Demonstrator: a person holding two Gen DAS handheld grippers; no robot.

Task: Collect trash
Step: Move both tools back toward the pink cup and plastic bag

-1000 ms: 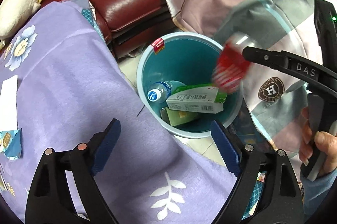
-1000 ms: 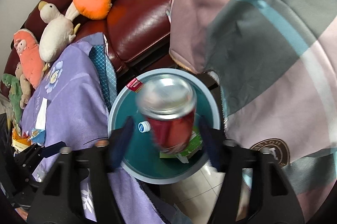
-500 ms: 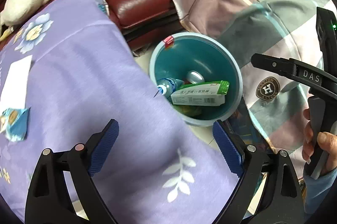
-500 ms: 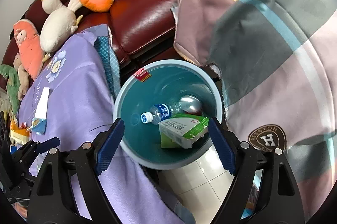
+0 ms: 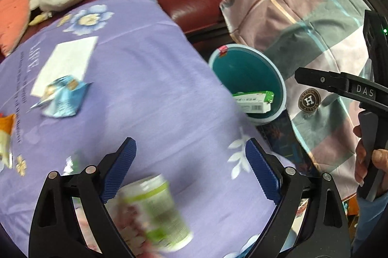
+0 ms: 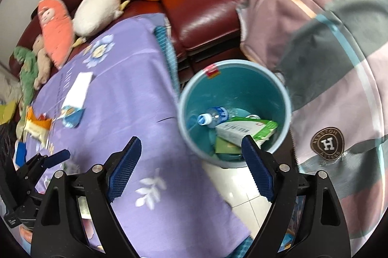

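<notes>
A teal bin [image 5: 242, 68] [image 6: 242, 88] stands on the floor by the purple-clothed table [image 5: 157, 88]. Inside it lie a green-white box [image 5: 254, 100] [image 6: 245, 129] and a plastic bottle [image 6: 211, 117]. My right gripper [image 6: 191, 153] hangs over the table's edge and the bin's near rim, its jaws opening with nothing between them. My left gripper [image 5: 190, 161] is open above the cloth. A blurred green-white cup [image 5: 155, 209] lies under it by the left finger, untouched by the pads. A blue wrapper [image 5: 63, 100] [image 6: 71, 117] and an orange wrapper [image 6: 36, 127] lie further left.
A white paper [image 5: 65, 63] lies on the cloth. Plush toys [image 6: 97, 5] sit on the red sofa [image 6: 206, 12] behind the table. A checked blanket [image 5: 315, 39] hangs right of the bin. A hand [image 5: 371, 168] holds the right gripper's handle.
The red can left the right gripper and fell into the bin. Both grippers have since drawn back from over the bin toward the table. The green-white cup has come into the left view.
</notes>
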